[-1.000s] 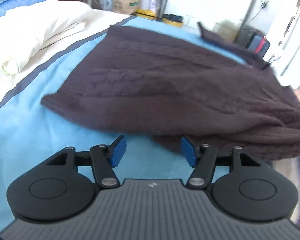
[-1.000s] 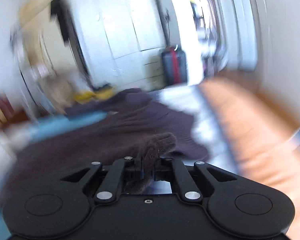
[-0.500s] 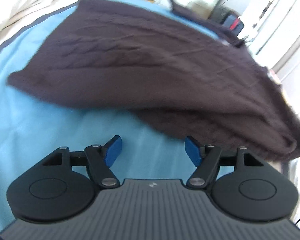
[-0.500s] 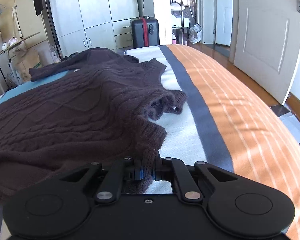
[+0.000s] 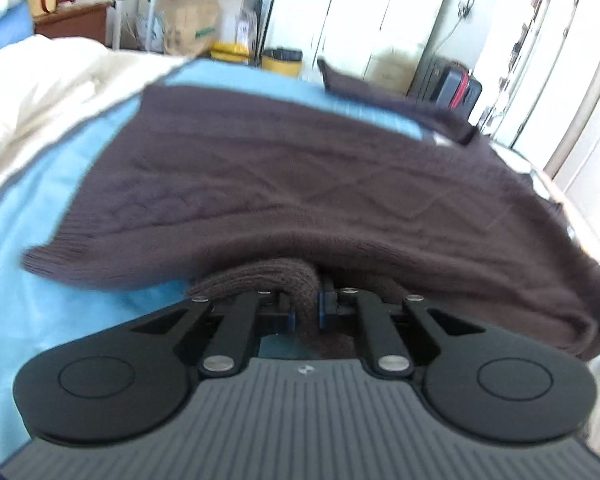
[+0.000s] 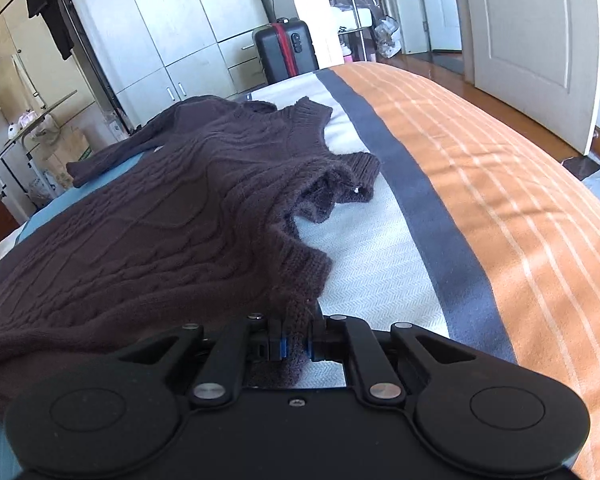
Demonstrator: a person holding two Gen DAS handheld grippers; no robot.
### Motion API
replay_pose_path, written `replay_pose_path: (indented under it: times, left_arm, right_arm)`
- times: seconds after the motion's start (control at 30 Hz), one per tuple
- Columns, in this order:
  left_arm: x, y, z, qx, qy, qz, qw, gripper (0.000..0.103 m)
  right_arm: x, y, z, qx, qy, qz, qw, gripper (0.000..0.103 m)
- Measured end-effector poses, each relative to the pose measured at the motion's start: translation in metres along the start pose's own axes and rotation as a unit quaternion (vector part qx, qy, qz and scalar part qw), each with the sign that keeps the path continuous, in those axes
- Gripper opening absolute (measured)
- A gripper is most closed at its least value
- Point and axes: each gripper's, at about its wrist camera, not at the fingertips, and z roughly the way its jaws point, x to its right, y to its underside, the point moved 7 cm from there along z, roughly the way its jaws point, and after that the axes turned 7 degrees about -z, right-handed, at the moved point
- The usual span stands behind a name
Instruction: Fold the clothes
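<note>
At lower centre of both views, a fold of the brown sweater (image 5: 300,184) sits pinched between closed fingers. Left gripper (image 5: 306,312) clamps a sleeve; right gripper (image 6: 296,346) clamps a ribbed edge.

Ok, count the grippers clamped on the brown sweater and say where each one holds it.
2. The left gripper pinches a ribbed cuff-like fold of the brown sweater at its near edge. The right gripper grips a ribbed edge, with the collar beyond it.

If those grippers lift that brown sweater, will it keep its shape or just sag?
Probably sag: the brown sweater already rumples and droops where the left hand-held gripper and right hand-held gripper pinch it. The thick cable knit suggests some weight, and its fuzzy surface should resist slipping.
</note>
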Motion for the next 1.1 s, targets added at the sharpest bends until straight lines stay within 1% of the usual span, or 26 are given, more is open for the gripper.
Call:
replay_pose_path:
  times: [0.1,0.2,0.27,0.33,0.37,0.43,0.47,0.5,0.53,0.57,0.6,0.63,0.67,0.7,0.73,0.77,0.8,0.87,0.9,0.97,1.0,1.03,1.1]
  left_arm:
    - [0.007,-0.012,-0.031,0.018,0.006,0.006,0.9998,0.008]
    - [0.007,-0.014,-0.059,0.017,0.014,0.001,0.9998,0.008]
    - [0.006,-0.010,-0.079,0.019,0.018,0.003,0.9997,0.009]
    - [0.003,0.000,-0.090,0.011,0.008,0.014,0.9998,0.010]
    - [-0.001,0.007,-0.091,0.002,0.000,0.016,0.9999,0.010]
    - [-0.013,0.022,-0.081,-0.026,-0.009,0.003,0.9996,0.009]
    - [-0.015,0.028,-0.077,-0.035,-0.007,-0.001,0.9994,0.009]
    - [-0.009,0.030,-0.080,-0.029,0.005,0.015,0.9995,0.009]
    - [-0.003,0.032,-0.084,-0.023,0.016,0.033,0.9991,0.009]
    - [0.008,0.032,-0.095,-0.011,0.030,0.055,0.9980,0.009]
    - [0.017,0.030,-0.108,0.001,0.046,0.073,0.9963,0.009]
    - [0.024,0.028,-0.120,0.010,0.060,0.080,0.9949,0.009]
    - [0.026,0.025,-0.130,0.014,0.070,0.080,0.9942,0.009]
    - [0.025,0.023,-0.135,0.011,0.075,0.074,0.9943,0.009]
    - [0.021,0.024,-0.135,0.000,0.071,0.065,0.9954,0.009]
    - [0.016,0.024,-0.134,-0.012,0.065,0.056,0.9962,0.009]
    - [0.009,0.029,-0.130,-0.028,0.054,0.048,0.9970,0.009]
    - [0.000,0.040,-0.117,-0.058,0.029,0.038,0.9972,0.009]
    - [-0.005,0.047,-0.111,-0.075,0.013,0.034,0.9965,0.009]
    - [-0.009,0.057,-0.105,-0.098,-0.009,0.043,0.9942,0.011]
    - [-0.009,0.062,-0.104,-0.108,-0.015,0.056,0.9925,0.014]
    - [-0.009,0.066,-0.104,-0.118,-0.020,0.067,0.9906,0.020]
    - [-0.010,0.070,-0.101,-0.130,-0.030,0.070,0.9886,0.028]
  right_arm:
    - [-0.003,-0.006,-0.009,0.022,-0.051,0.006,0.998,0.009]
    - [-0.009,-0.015,-0.023,0.038,-0.073,-0.008,0.997,0.009]
    - [-0.008,-0.022,-0.032,0.044,-0.088,0.000,0.995,0.009]
    - [-0.005,-0.023,-0.034,0.037,-0.083,-0.005,0.996,0.009]
    - [-0.004,-0.023,-0.033,0.031,-0.078,-0.009,0.996,0.009]
    - [-0.004,-0.019,-0.029,0.018,-0.065,-0.026,0.997,0.009]
    - [-0.006,-0.018,-0.029,0.017,-0.064,-0.034,0.997,0.009]
    - [-0.010,-0.018,-0.031,0.023,-0.069,-0.040,0.997,0.009]
    - [-0.014,-0.019,-0.037,0.035,-0.082,-0.041,0.995,0.009]
    - [-0.017,-0.023,-0.048,0.063,-0.108,-0.034,0.992,0.009]
    - [-0.019,-0.027,-0.062,0.094,-0.126,-0.033,0.987,0.009]
    - [-0.021,-0.031,-0.076,0.119,-0.129,-0.041,0.984,0.009]
    - [-0.022,-0.033,-0.087,0.131,-0.128,-0.052,0.982,0.009]
    - [-0.022,-0.031,-0.091,0.125,-0.119,-0.067,0.983,0.009]
    - [-0.021,-0.026,-0.091,0.113,-0.110,-0.080,0.984,0.008]
    - [-0.017,-0.018,-0.085,0.092,-0.100,-0.091,0.987,0.008]
    - [-0.010,-0.008,-0.078,0.069,-0.089,-0.095,0.989,0.007]
    - [0.008,0.015,-0.058,0.013,-0.067,-0.081,0.994,0.005]
    - [0.014,0.026,-0.052,-0.007,-0.066,-0.078,0.995,0.005]
    - [0.019,0.042,-0.049,-0.026,-0.070,-0.081,0.994,0.005]
    - [0.021,0.045,-0.049,-0.029,-0.073,-0.082,0.994,0.005]
    - [0.024,0.045,-0.050,-0.029,-0.076,-0.076,0.994,0.009]
    - [0.032,0.041,-0.054,-0.018,-0.086,-0.047,0.995,0.010]
